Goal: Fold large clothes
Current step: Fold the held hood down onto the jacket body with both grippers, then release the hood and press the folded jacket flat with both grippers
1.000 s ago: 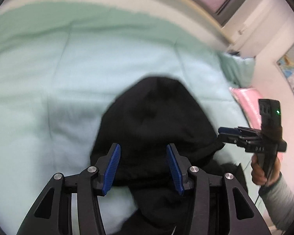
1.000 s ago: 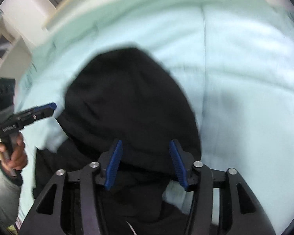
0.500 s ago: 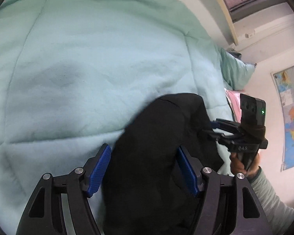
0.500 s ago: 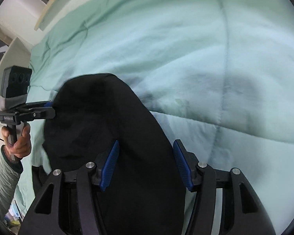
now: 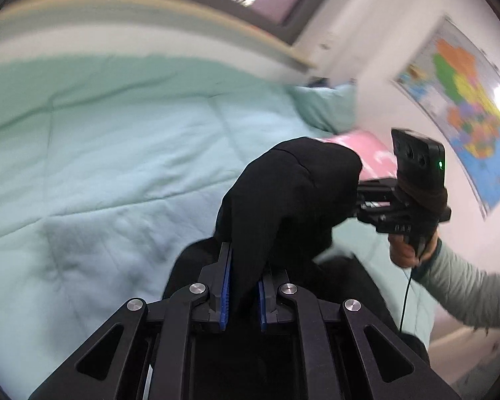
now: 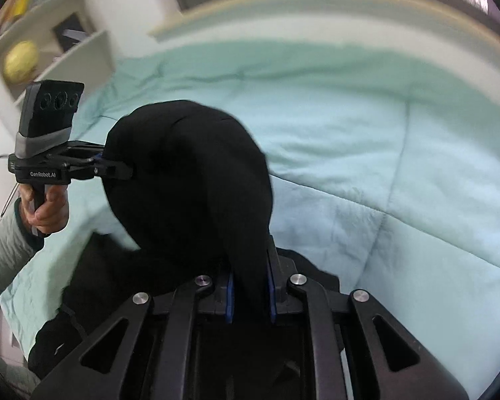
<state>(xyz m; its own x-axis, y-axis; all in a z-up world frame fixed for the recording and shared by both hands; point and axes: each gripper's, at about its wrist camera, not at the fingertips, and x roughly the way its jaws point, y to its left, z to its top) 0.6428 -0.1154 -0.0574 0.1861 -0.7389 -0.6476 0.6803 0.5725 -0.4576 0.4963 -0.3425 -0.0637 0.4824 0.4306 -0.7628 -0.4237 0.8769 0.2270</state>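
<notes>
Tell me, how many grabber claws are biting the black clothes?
2. The left gripper pinches the black garment's near fold; the right gripper pinches another fold, seen clamped at the garment's side in the left view.

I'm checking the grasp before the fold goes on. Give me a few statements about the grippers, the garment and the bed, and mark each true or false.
1. The left gripper is shut on the black garment. True.
2. The right gripper hangs open and empty. False: it too is shut on the black garment, cloth pinched between its blue pads.
3. The garment lies flat on the bed. False: its gripped part is lifted and hangs between the two grippers, the rest still on the quilt.
4. The bed is covered by a pale green quilt. True.
5. A coloured map hangs on the wall. True.
</notes>
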